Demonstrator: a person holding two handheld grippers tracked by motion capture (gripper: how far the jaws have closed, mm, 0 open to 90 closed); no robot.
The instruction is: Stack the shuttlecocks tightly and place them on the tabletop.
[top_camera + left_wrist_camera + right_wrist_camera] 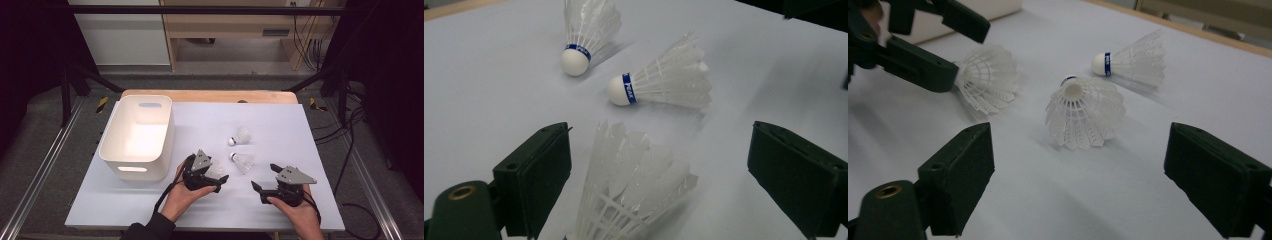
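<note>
Three white feather shuttlecocks with blue-banded cork heads lie on the pale table mat (pixel 280 125). The nearest shuttlecock (pixel 216 169) (pixel 634 195) (pixel 985 77) lies between the jaws of my left gripper (pixel 218 171) (pixel 659 155) (pixel 960 50), feathers pointing away from the hand; the jaws stand wide apart and open. The middle shuttlecock (pixel 243 161) (pixel 664 85) (pixel 1083 112) lies just ahead of my right gripper (pixel 263 175) (pixel 1083 160), which is open with nothing between its jaws. The far shuttlecock (pixel 242 136) (pixel 586 30) (pixel 1135 60) lies beyond both.
A white plastic bin (pixel 135 167) with handle slots stands at the left of the mat, close beside my left hand. The mat's front edge runs just below both hands. Dark frame rails and cables flank the table.
</note>
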